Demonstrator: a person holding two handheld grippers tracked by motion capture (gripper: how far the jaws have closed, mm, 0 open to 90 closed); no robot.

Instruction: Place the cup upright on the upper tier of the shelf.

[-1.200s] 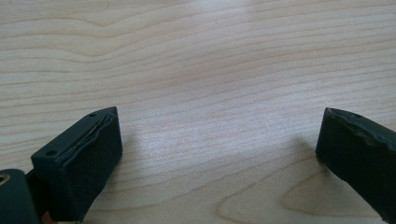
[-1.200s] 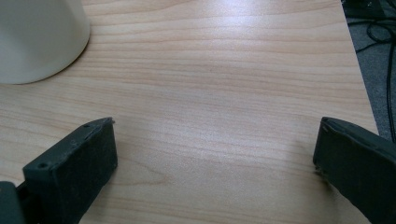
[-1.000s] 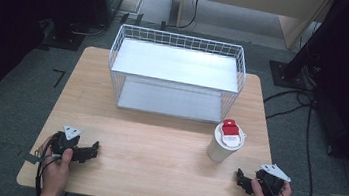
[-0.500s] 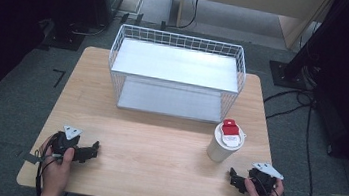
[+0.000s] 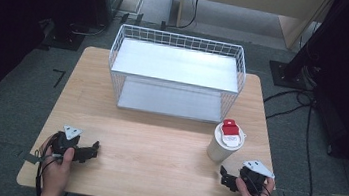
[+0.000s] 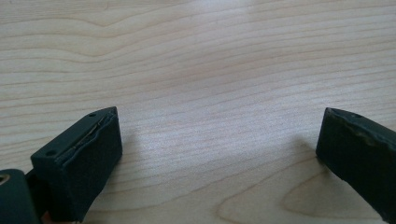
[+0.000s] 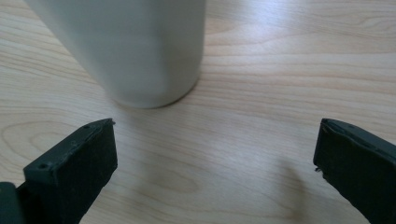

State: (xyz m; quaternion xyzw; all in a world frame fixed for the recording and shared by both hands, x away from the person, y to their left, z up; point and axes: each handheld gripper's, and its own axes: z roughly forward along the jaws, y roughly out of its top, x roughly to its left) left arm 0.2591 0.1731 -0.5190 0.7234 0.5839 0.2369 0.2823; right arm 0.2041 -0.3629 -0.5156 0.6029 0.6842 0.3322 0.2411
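Bare counter lay open between the two hands, from the near edge up to the wire basket, which blocked the far middle. A white cup stood upright just ahead of the right gripper, whose jaws gaped wide.

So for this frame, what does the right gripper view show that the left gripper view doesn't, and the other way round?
Right gripper view alone: the lower body of the white cup standing on the wood, just ahead of the open jaws and toward the left one, with a gap between cup and jaws.

Left gripper view alone: nothing of its own beyond bare wood grain ahead of its jaws.

Both share: two black jaws spread wide with nothing between them, right gripper and left gripper, and the light wooden table beneath them.
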